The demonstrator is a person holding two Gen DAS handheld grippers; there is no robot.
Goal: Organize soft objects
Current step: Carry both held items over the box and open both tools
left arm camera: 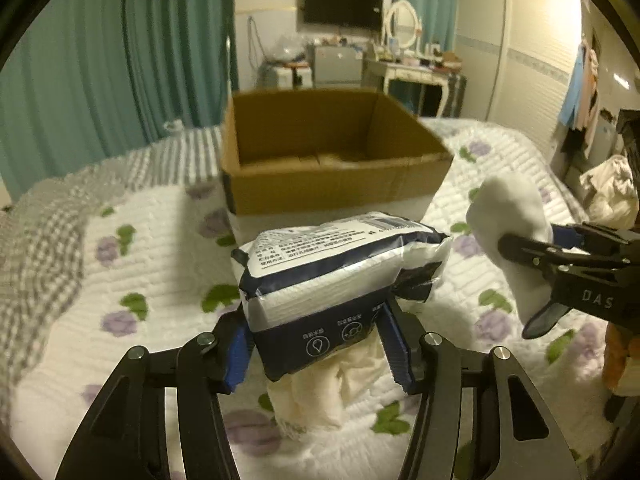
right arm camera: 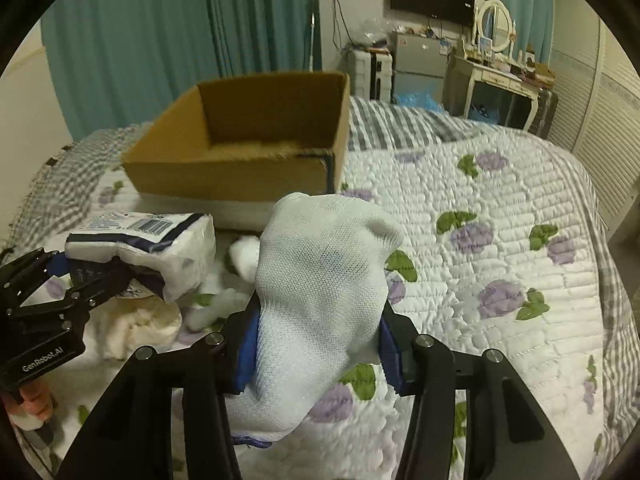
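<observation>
Two items we logged in hand, none boxed: left tool (left arm camera: 316, 344) clamped the tissue pack (left arm camera: 332, 264), right tool (right arm camera: 316, 344) the white sock (right arm camera: 320, 280), before the seemingly empty cardboard box (left arm camera: 320, 188) on the bed (right arm camera: 500, 240).

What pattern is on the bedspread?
White quilted bedspread with purple flowers and green leaves; clearest in the right wrist view.

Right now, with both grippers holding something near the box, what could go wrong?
1. The left gripper pinches only the near end of the tissue pack; most of it juts forward, so it may sag or slip out.
2. The right gripper holds the sock close beside the pack; moving both to the box together risks a collision.
</observation>
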